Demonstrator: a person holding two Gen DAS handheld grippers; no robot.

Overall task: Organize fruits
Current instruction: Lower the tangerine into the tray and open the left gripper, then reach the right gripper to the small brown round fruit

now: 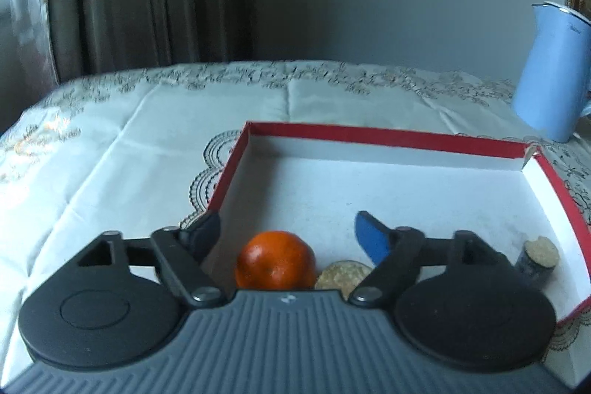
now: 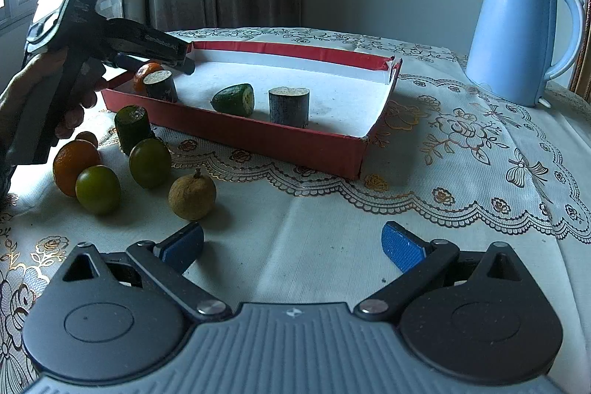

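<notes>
A shallow red box with a white floor lies on the table; it also shows in the right wrist view. My left gripper is open above an orange mandarin lying in the box's near corner; the mandarin also shows in the right wrist view. Next to the mandarin in the box are dark cut pieces and a green cut piece. My right gripper is open and empty over the tablecloth. Loose fruit lies left of it: an orange, two green fruits and a brown one.
A blue electric kettle stands at the back right of the table, right of the box. A dark green cut piece stands outside the box's near edge. A lace-patterned cloth covers the table. Curtains hang behind.
</notes>
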